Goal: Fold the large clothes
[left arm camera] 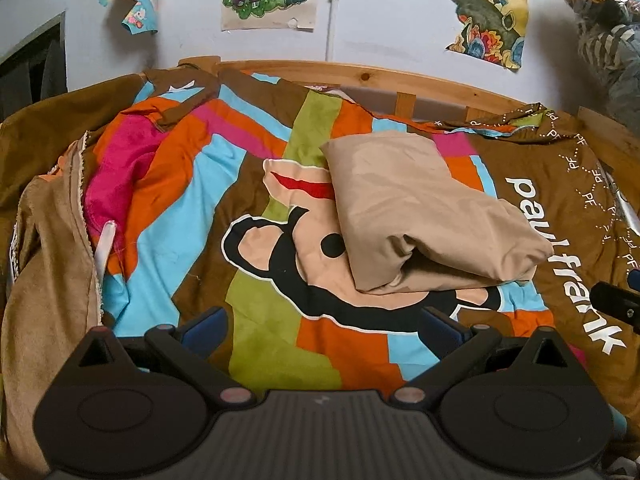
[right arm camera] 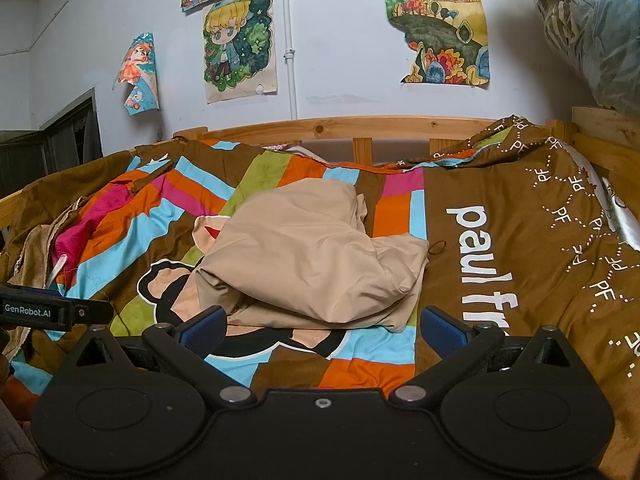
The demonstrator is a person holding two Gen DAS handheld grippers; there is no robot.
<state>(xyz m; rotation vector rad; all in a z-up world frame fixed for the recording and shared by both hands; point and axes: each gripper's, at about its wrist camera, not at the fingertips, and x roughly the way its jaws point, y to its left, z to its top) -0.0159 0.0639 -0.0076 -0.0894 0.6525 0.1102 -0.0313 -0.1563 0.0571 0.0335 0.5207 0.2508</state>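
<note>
The beige garment [right arm camera: 316, 256] lies bundled on the bed's striped cover [right arm camera: 500, 240], long axis running away toward the wooden headboard [right arm camera: 360, 124]. It sits straight ahead of the right hand-held gripper [right arm camera: 322, 326], nearer than the left hand-held gripper [left arm camera: 324, 328]; both spread wide, empty.

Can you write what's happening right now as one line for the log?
beige garment: folded bundle on bedspread | left tool: open, empty | right tool: open, empty, near garment
</note>
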